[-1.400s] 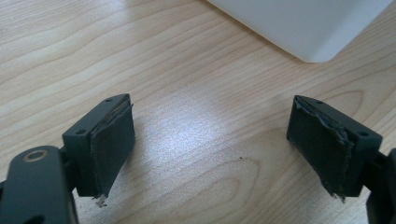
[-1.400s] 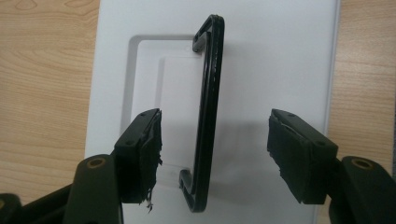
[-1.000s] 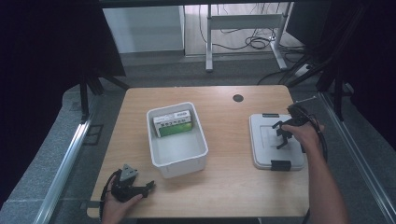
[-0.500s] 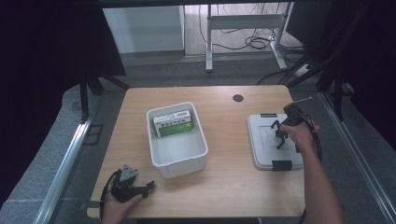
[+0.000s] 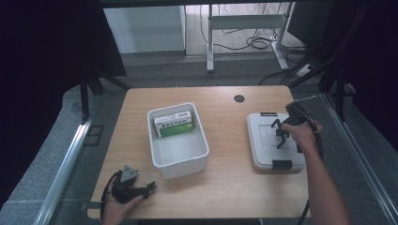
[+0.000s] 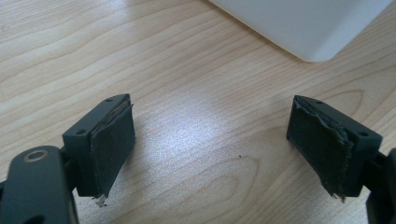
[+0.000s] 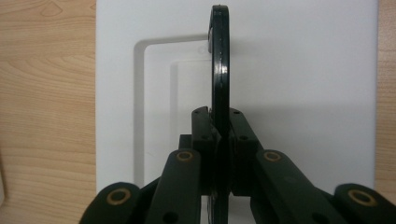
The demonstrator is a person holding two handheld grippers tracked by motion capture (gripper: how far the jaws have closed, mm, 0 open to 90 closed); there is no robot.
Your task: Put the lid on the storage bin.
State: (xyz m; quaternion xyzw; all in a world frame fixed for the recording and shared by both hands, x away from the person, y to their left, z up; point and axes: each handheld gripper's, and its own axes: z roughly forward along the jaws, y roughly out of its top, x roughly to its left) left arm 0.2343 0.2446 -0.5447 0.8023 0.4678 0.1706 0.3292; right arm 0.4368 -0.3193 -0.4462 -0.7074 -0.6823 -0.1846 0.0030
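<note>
On the wooden table (image 5: 225, 178) the right gripper (image 5: 280, 133) hung over the white lid (image 5: 263, 145) that lay flat at the table's right side, and in the right gripper view its jaws were clenched on the lid's black handle (image 7: 219, 74) — the thin handle stood on edge, pinched between the two pads, with the lid's recessed panel (image 7: 159, 107) behind it. The lid carried a black latch (image 5: 281, 164) on its near edge and another on its far edge. The left gripper (image 5: 133, 190) sat low at the near left corner of the table, held in the person's left hand (image 5: 115, 211); in the left gripper view its jaws stood wide apart over bare wood, grasping nothing, with a corner of the white bin (image 6: 303, 23) just ahead. That bin (image 5: 157, 140) stood near the table's middle — well apart from the lid — and held a green-and-white box (image 5: 174, 124) leaning against its far wall.
</note>
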